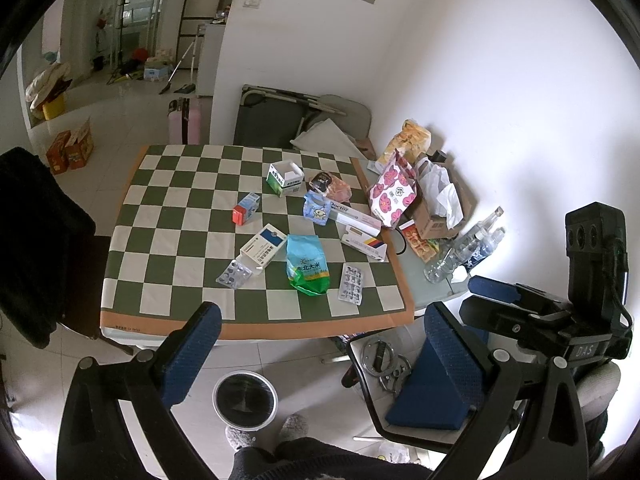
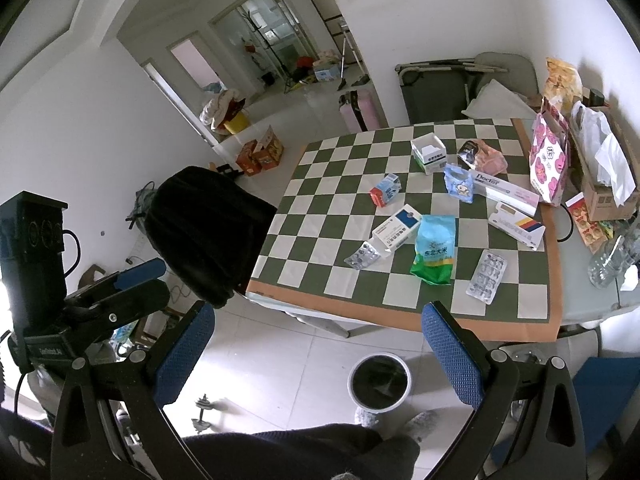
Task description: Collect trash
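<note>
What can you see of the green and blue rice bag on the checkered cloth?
The rice bag is a soft plastic pouch, light blue at the top and fading to green at the bottom, with white Chinese characters across the middle. It lies flat and crumpled, looking mostly empty, on the checkered cloth near the table's front edge. Its upper left corner touches or overlaps the white and blue medicine box. Neither gripper touches it.

Matt cloth, glossy packets, shiny floor

A matt checked cloth (image 1: 188, 216) covers the table; the rice bag (image 1: 306, 266) is glossy plastic, the blister packs (image 1: 351, 283) shiny foil, the medicine boxes (image 1: 262, 247) smooth cardboard, the floor tiles (image 2: 288, 364) polished, and each tool's fingertips (image 2: 450, 354) wear dimpled blue pads.
</note>
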Tool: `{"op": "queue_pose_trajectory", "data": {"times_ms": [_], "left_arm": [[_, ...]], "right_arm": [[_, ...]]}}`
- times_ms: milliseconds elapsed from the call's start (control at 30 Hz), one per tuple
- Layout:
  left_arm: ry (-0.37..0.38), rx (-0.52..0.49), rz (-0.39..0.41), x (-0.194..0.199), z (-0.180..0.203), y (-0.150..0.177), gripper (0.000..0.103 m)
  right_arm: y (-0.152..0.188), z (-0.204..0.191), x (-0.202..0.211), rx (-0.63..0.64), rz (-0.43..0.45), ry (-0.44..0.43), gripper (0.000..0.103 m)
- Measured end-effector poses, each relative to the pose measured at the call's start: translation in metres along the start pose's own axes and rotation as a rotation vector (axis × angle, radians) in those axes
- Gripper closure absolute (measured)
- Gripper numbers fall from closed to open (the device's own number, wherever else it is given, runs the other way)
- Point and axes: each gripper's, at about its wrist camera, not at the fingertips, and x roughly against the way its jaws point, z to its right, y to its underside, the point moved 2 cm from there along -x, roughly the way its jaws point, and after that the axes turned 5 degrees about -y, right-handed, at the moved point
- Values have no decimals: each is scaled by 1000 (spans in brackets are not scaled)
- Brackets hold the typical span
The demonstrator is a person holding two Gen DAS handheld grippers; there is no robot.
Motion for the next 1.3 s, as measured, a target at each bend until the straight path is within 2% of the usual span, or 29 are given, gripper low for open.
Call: {"op": "queue_pose_trajectory", "data": {"times_ms": [467, 567, 900, 967, 1033, 1067, 1100, 1167, 1300], "left_arm": [[-2, -2, 2, -1, -1, 0, 0], [2, -2, -2, 3, -1, -12, 0], [5, -8, -19, -5, -4, -22, 0], [-65, -27, -20, -18, -11, -21, 0], [-216, -85, -3, -40, -19, -25, 0], [-278, -110, 5, -53, -27, -21, 0], [-390, -151, 15, -73, -32, -26, 0], [-517, -200, -2, -113, -44, -31, 0], [-630, -216, -104, -197, -77, -37, 0]], "right_arm": [[0, 0, -1, -1, -1, 0, 0], [1, -1, -1, 1, -1, 1, 0], [1, 0, -4, -14, 5, 3, 0], [0, 5, -6, -44, 21, 18, 0], [-2, 13, -11, -79, 35, 55, 0], [-3, 23, -17, -102, 45, 108, 0], [-4, 31, -26, -126, 47, 167, 0], [-8, 54, -47, -158, 38, 294, 0], [-24, 109, -115, -207, -30, 468, 0]]}}
